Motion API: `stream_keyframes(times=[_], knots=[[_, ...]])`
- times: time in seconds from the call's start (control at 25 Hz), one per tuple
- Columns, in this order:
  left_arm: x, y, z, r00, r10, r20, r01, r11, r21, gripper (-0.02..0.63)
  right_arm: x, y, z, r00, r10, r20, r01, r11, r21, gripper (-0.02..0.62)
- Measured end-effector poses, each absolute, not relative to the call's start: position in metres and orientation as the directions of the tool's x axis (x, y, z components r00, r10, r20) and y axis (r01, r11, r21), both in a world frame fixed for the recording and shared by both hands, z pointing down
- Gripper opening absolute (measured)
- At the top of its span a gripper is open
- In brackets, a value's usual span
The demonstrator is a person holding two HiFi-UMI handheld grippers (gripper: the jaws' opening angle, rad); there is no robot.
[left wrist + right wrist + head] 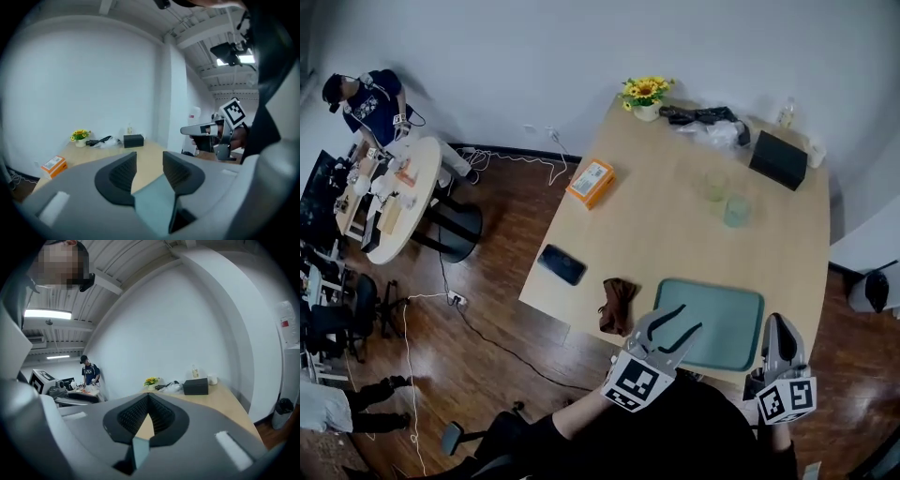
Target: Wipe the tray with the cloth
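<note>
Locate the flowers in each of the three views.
Head view: flowers, top centre.
Left gripper view: flowers, left of the jaws, mid-height.
Right gripper view: flowers, centre, just above the jaws.
Shared landmark: black box, right of the flowers in all three.

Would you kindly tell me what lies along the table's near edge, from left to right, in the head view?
phone → cloth → tray
</note>
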State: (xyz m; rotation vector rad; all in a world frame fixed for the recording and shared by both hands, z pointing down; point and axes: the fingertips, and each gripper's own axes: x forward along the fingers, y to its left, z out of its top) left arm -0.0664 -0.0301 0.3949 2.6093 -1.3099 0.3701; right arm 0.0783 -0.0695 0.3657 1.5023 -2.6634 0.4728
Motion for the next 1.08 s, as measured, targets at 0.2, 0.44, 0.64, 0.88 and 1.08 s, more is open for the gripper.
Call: stream_keyframes(times=[0.2, 0.44, 0.64, 0.88, 1.08], knots=[[-0.072, -0.031, 0.412, 0.576, -0.739, 0.348, -0.814, -0.559, 0.159, 0.155, 0.062, -0.061, 0.344, -0.576, -0.808, 0.127, -0.814, 0.551, -0.183, 0.002], [-0.077, -0.032, 0.414, 0.557, -0.752, 0.351, -0.829, -0.527, 0.187, 0.149, 0.059, -0.060, 0.351, -0.585, -0.797, 0.149, -0.808, 0.556, -0.195, 0.002], [-0.080, -0.032, 0.409, 0.557, -0.757, 0.342, -0.829, -0.528, 0.183, 0.149, 0.054, -0.059, 0.351, -0.598, -0.788, 0.150, -0.799, 0.569, -0.194, 0.002], [-0.078, -0.032, 0.409, 0.555, -0.761, 0.337, -0.831, -0.525, 0.183, 0.147, 0.055, -0.059, 0.351, -0.600, -0.787, 0.146, -0.797, 0.571, -0.196, 0.000], [-0.079, -0.033, 0.410, 0.549, -0.762, 0.343, -0.835, -0.520, 0.181, 0.144, 0.057, -0.059, 0.352, -0.596, -0.789, 0.150, -0.800, 0.566, -0.200, 0.002]])
